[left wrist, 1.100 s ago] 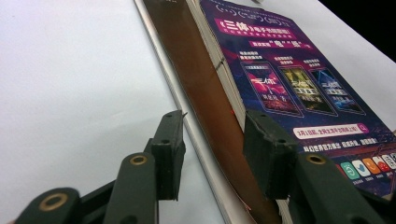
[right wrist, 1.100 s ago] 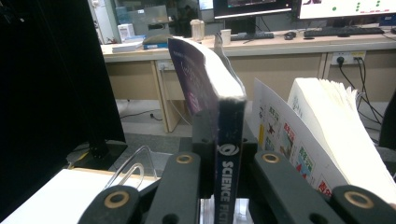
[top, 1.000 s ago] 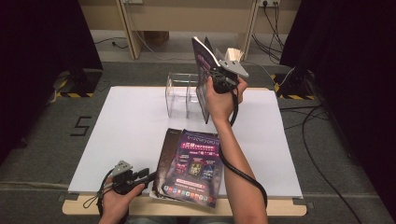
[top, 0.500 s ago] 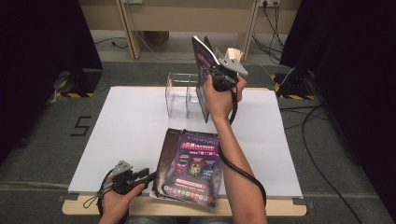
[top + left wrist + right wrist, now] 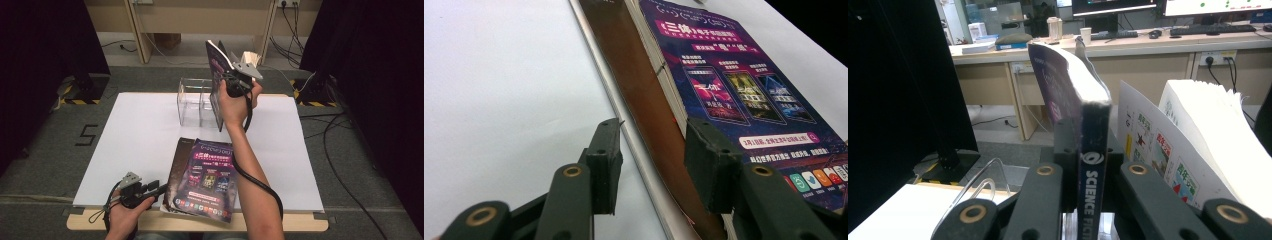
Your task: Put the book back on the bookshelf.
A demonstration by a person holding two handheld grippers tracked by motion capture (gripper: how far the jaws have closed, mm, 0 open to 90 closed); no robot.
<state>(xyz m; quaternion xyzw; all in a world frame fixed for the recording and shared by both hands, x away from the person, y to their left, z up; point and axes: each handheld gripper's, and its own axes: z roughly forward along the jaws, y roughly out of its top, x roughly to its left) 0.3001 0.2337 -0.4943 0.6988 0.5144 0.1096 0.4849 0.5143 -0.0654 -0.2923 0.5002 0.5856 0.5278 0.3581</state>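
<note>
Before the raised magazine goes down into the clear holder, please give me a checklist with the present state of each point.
1. Right gripper shut on raised magazine: ok.
2. Magazine upright, spine toward the gripper: ok.
3. Magazine above the clear holder: ok.
4. Slot free: cannot tell.
5. Left gripper open beside the magazine stack, clear of the path: ok.

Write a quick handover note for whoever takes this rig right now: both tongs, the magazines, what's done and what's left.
Right tongs: shut on the held magazine by its spine, upright above the clear rack.
Left tongs: open, at the left edge of the flat magazine stack on the table's near edge, gripping nothing.
Done: one magazine lifted.
Left: probably lower it into the rack, then deal with the stack.
</note>
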